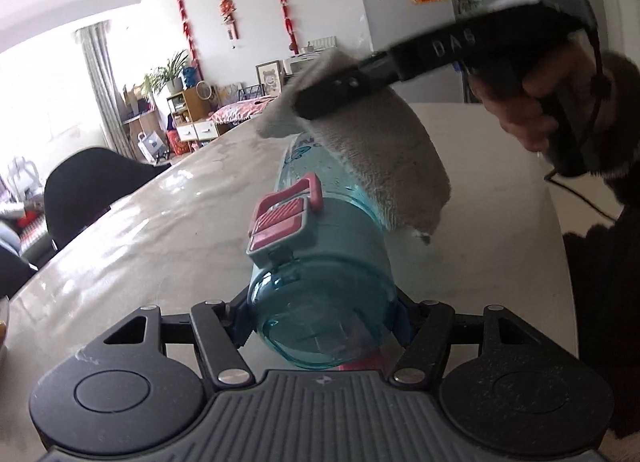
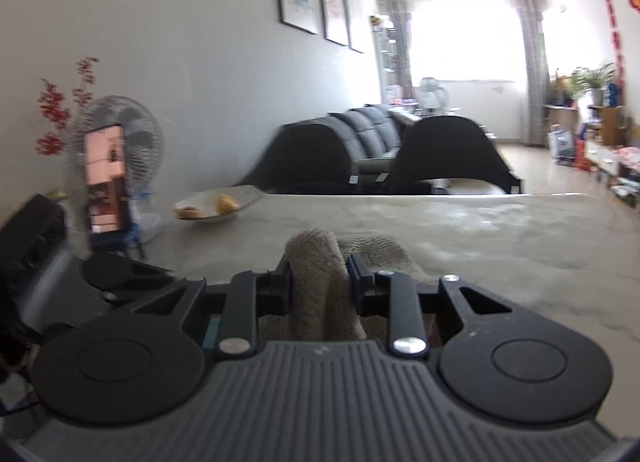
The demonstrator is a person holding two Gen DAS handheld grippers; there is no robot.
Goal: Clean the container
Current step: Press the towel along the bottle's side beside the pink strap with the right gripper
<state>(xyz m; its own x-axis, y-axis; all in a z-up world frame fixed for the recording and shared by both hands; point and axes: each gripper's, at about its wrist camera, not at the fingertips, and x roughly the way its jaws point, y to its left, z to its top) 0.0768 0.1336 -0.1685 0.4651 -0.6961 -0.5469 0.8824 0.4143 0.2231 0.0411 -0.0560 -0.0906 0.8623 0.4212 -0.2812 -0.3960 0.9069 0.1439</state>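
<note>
Pale marble table [image 2: 500, 230] — dish [image 2: 212, 208], phone stand [image 2: 134, 236] on it.

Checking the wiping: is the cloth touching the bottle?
Touching. Left wrist view shows the grey cloth draped directly over the blue bottle, no gap between them.

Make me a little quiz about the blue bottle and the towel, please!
1. True or false: the blue bottle lies on its side, held by the left gripper.
2. What does the right gripper hold? A) sponge B) grey towel C) brush
3. Fill in: the clasp on the bottle is ____ coloured.

Key: 1 true; 2 B; 3 pink.
</note>
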